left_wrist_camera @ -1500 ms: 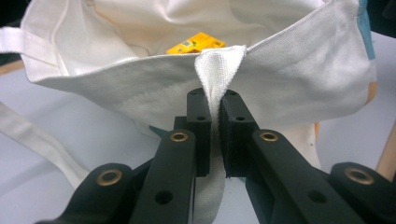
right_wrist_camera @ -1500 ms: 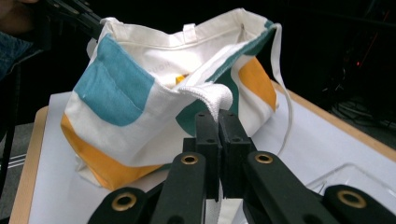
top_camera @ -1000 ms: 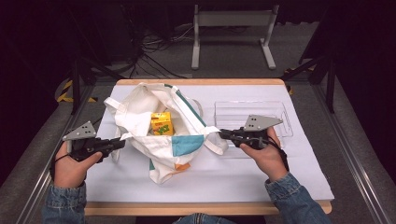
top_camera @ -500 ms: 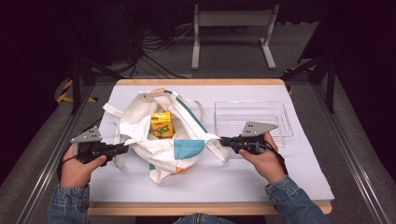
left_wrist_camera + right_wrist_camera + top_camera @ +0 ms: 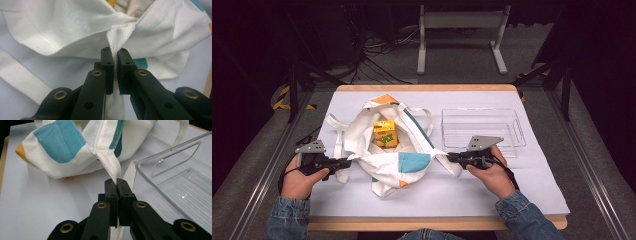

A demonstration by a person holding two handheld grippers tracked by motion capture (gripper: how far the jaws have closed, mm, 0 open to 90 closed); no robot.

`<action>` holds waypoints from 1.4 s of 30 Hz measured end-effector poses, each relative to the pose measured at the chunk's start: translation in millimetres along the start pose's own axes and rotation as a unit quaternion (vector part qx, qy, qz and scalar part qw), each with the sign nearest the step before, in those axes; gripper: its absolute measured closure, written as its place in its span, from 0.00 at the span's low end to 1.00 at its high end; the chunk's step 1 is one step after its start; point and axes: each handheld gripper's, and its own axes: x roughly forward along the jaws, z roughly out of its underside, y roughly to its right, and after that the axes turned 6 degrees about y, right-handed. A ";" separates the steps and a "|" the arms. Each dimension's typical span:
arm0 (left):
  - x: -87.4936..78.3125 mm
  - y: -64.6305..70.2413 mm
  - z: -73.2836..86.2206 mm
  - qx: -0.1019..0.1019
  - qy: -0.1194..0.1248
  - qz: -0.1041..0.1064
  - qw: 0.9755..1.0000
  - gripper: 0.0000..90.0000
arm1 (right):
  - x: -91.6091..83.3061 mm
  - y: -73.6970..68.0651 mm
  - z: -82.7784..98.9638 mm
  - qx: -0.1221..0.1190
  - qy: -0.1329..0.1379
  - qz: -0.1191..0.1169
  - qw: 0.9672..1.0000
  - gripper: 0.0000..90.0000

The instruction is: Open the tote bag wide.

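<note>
**Both grippers clamped on the tote bag**

We've got the left gripper [image 5: 114, 58] pinched tight on a fold of the white tote bag [image 5: 399, 150], fabric squeezed right between its jaws. Our right gripper [image 5: 116, 185] is clamped the same way on the bag's opposite edge, next to the teal patch. The bag sits between the two grippers, mouth open, with a yellow juice carton [image 5: 384, 133] inside. A clear plastic bin [image 5: 482, 127] sits just beyond the right gripper, on the white table cover [image 5: 492, 190].

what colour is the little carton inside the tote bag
Yellow-orange carton with green print, inside the white bag; clearest in the high view.
</note>
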 end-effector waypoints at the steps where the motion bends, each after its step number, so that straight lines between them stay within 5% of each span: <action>1: 0.0 0.0 0.0 0.000 0.000 0.000 1.000 0.95 | 0.0 0.0 0.0 0.000 0.000 0.000 1.000 0.98; 15: 10.9 -8.6 9.0 -0.012 -0.026 0.002 1.000 0.95 | 16.2 0.4 14.8 -0.007 -0.050 0.001 0.999 0.98; 23: 11.3 -8.3 9.2 -0.006 -0.020 0.008 1.000 0.94 | 18.9 -0.6 17.7 -0.012 -0.050 0.001 0.999 0.98; 28: 8.6 -4.3 3.7 -0.005 -0.022 0.009 1.000 0.79 | 15.0 0.2 15.5 -0.014 -0.034 0.001 0.999 0.93; 34: -19.3 0.6 -10.9 0.004 0.018 -0.004 1.000 0.50 | 5.3 -2.1 9.1 -0.009 -0.002 -0.001 1.000 0.79; 42: -35.3 6.3 -29.1 0.012 0.084 -0.039 0.996 0.45 | -13.0 -9.4 -6.7 -0.013 0.052 -0.004 0.999 0.71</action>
